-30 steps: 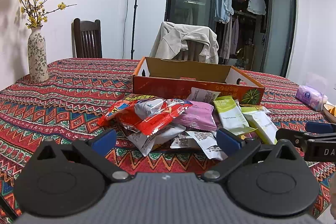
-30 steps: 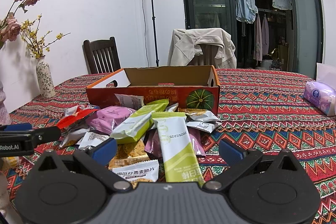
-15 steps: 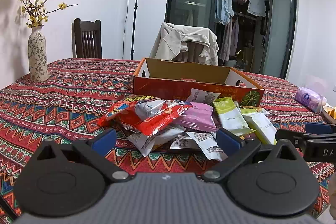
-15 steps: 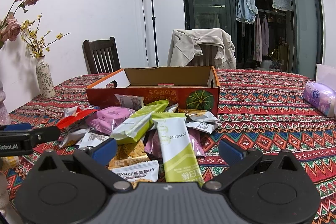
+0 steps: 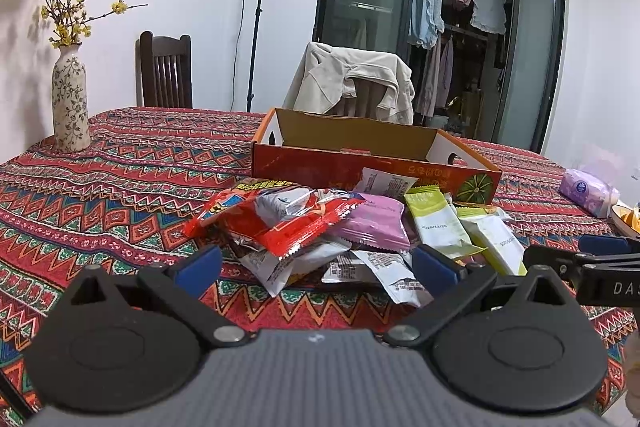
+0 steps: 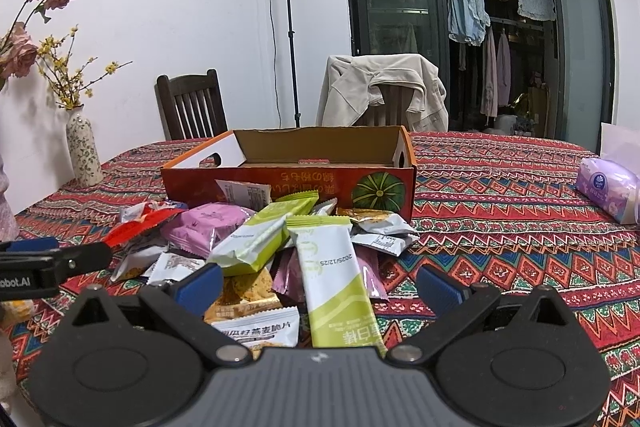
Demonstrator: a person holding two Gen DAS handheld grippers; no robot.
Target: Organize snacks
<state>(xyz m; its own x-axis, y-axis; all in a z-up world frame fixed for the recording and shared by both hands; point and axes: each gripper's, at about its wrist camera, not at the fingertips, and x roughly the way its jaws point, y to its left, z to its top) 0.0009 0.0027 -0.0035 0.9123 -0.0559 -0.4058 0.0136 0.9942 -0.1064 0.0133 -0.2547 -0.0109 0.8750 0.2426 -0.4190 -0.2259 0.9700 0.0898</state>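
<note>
Date "2025/12/25" on green snack pack; L gripper & R gripper wide, holding nothing.

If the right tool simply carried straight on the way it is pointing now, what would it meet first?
Most likely the long green packet, which lies lengthwise between the open fingers of the right tool at the near edge of the snack pile. Beyond the pile stands the orange cardboard box. The tool's height above the packet is hard to judge.

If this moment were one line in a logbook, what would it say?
left gripper: open, empty | right gripper: open, empty | snack packets: piled on table before box | box: looks empty | step: none picked yet
</note>
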